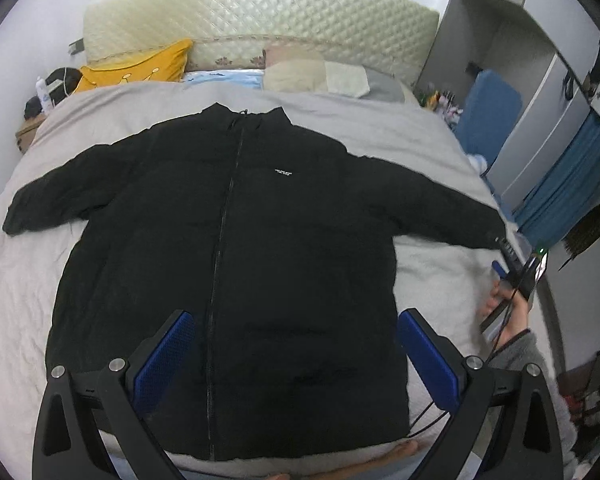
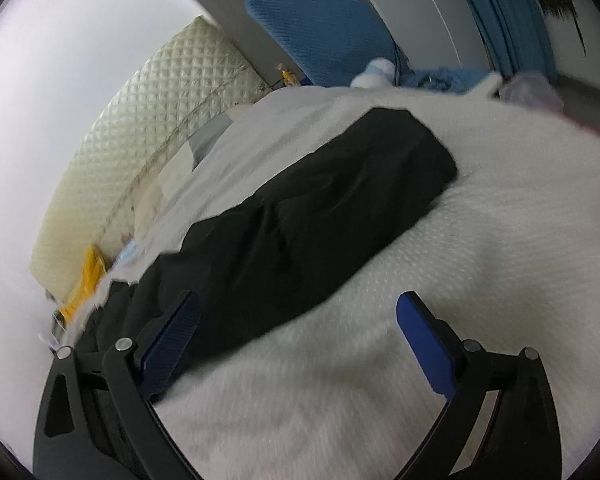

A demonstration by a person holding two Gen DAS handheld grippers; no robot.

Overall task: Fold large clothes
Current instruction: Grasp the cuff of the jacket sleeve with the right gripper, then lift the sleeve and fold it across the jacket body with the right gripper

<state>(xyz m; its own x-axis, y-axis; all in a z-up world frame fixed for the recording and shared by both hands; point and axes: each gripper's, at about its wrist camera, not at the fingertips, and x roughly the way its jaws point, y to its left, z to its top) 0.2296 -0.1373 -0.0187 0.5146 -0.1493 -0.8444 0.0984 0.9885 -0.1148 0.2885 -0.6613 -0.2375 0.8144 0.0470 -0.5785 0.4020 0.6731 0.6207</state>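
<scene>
A large black zip-up jacket (image 1: 236, 248) lies flat, front up, on the grey-white bedsheet (image 1: 16, 288), both sleeves spread out. My left gripper (image 1: 296, 320) is open and empty above the jacket's lower hem. In the left wrist view my right gripper (image 1: 508, 258) is beside the right sleeve's cuff, held by a hand. In the right wrist view the right gripper (image 2: 298, 304) is open and empty; the right sleeve (image 2: 324, 200) stretches ahead, its lower part near the left finger (image 2: 172, 336).
A quilted cream headboard (image 1: 260, 12) stands at the far end, with a yellow pillow (image 1: 140, 66) and pale pillows (image 1: 312, 74). A blue chair (image 1: 488, 112) and grey wardrobe (image 1: 540, 92) stand to the right. Small clutter (image 1: 40, 96) sits far left.
</scene>
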